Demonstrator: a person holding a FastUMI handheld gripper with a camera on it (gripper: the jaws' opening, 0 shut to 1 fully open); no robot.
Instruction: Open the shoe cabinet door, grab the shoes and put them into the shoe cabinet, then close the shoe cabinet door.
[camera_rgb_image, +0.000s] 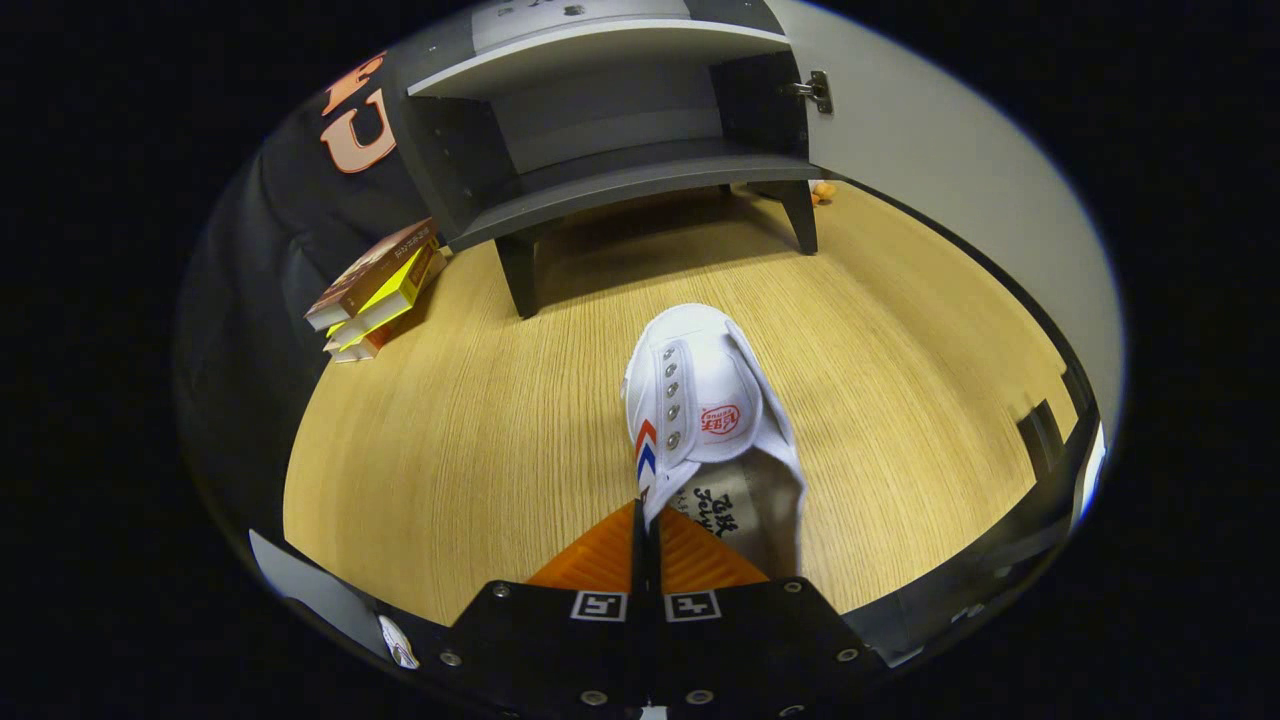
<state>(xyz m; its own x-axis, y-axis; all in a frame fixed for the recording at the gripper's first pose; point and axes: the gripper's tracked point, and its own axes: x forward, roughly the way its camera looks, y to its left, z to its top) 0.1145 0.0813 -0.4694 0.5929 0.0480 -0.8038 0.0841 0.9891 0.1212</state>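
A white canvas shoe (705, 410) with red and blue chevrons hangs just ahead of my gripper (645, 515), toe pointing away. My orange fingers (600, 560) are pressed together on the left side wall of the shoe, near its opening. The shoe is held above the wooden floor (450, 440). Beyond it stands the grey shoe cabinet (620, 130) on short dark legs, its shelves bare. The cabinet door (940, 170) is swung open to the right, with a metal hinge (815, 92) at its inner edge.
A stack of books (375, 290) leans on the floor left of the cabinet, against the black cloth wall. A small orange object (823, 190) lies on the floor behind the cabinet's right leg. A dark edge (1040, 440) borders the floor on the right.
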